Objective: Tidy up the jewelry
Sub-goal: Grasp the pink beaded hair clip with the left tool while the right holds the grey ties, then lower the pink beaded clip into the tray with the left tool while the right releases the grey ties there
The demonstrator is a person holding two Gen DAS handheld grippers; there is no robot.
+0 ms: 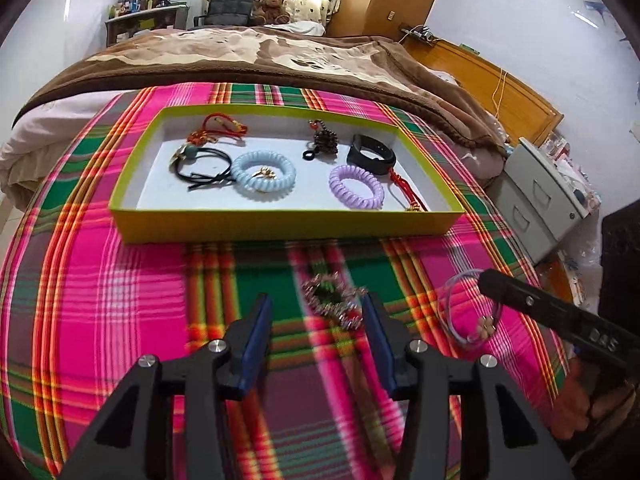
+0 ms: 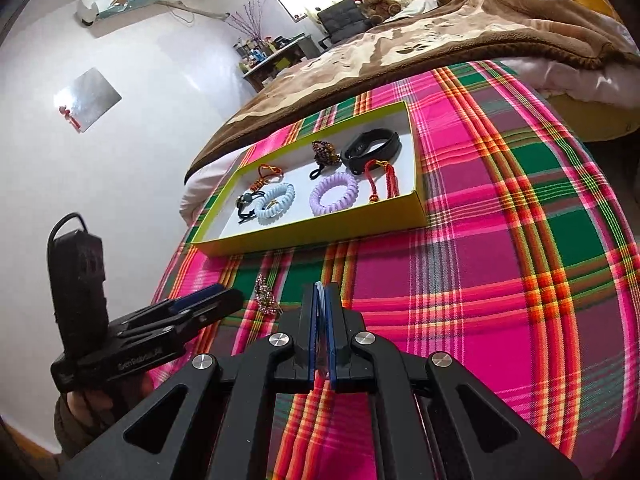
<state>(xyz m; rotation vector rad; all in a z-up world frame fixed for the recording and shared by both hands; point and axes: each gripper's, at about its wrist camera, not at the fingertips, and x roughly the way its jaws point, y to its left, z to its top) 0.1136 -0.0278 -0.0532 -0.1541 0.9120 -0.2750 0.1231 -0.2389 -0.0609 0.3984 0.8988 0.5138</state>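
A yellow-green box [image 1: 280,224] with a white floor sits on the plaid cloth and holds several pieces: a blue coil band [image 1: 264,176], a purple coil band [image 1: 356,187], a black wristband [image 1: 371,153]. My left gripper [image 1: 318,308] is open around a beaded bracelet [image 1: 334,300] lying on the cloth; the bracelet also shows in the right wrist view [image 2: 267,300]. My right gripper [image 2: 320,292] is shut on a thin lilac hair tie [image 1: 468,312] with beads, lifted just above the cloth; in its own view only the tie's edge shows between the pads.
The plaid cloth [image 1: 100,280] covers the bed end. A brown blanket [image 1: 260,56] lies behind the box. A grey drawer unit [image 1: 536,204] stands right of the bed.
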